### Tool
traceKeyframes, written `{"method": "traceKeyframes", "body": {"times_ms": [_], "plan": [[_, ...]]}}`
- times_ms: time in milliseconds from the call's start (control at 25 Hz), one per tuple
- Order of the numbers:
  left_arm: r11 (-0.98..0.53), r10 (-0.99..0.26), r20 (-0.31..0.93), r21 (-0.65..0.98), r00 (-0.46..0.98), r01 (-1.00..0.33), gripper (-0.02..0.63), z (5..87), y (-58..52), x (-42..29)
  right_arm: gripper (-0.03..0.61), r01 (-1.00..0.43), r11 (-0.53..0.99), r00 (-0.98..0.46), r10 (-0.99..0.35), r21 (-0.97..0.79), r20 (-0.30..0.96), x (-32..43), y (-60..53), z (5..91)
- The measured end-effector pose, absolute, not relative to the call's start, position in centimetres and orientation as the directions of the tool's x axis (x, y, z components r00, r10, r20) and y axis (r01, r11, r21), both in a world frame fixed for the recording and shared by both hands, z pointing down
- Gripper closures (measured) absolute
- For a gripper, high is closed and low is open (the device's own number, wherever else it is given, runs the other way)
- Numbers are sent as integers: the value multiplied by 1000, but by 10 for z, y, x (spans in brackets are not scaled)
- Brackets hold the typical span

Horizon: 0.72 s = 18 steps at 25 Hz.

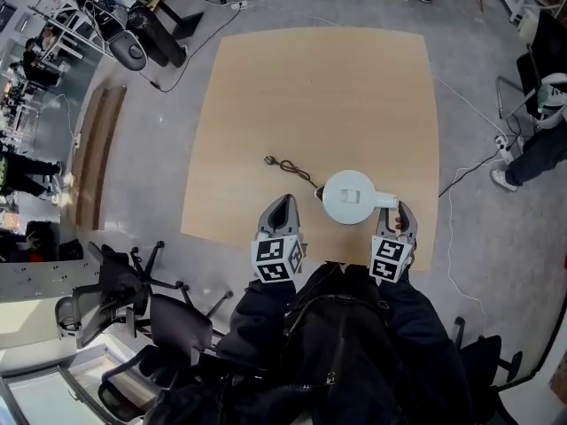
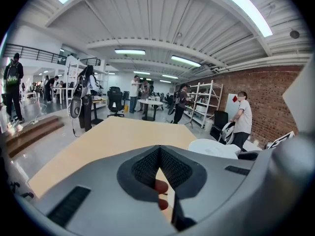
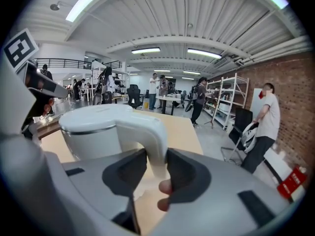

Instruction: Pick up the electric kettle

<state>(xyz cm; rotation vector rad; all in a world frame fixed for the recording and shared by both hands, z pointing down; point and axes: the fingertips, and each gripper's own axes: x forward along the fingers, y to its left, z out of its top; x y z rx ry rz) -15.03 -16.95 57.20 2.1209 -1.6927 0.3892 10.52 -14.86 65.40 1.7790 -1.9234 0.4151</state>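
Observation:
A white electric kettle (image 1: 350, 196) stands near the front edge of the wooden table (image 1: 310, 87), with its black cord (image 1: 288, 168) trailing off to the left. In the right gripper view the kettle body (image 3: 98, 127) fills the left, and its curved handle (image 3: 150, 132) runs down between the jaws. My right gripper (image 3: 156, 163) has both pads against that handle; in the head view the right gripper (image 1: 396, 212) sits at the kettle's right side. My left gripper (image 1: 283, 204) is shut and empty, left of the kettle. Its own view shows the left gripper (image 2: 158, 154) with the kettle's lid (image 2: 214, 147) to the right.
Black office chairs (image 1: 142, 299) crowd the floor at the lower left. A cable (image 1: 469, 162) runs over the floor to the right of the table, near a person's leg (image 1: 536, 153). Metal shelves (image 3: 224, 102) and several people stand far off in the hall.

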Motion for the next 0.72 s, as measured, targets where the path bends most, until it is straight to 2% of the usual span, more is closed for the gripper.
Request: {"method": "traceKeyframes", "body": {"times_ms": [720], "plan": [[-152, -878, 439, 129, 194, -980, 612, 566, -182, -175, 442, -991, 114, -62, -856, 71, 513, 92, -170, 638]]}}
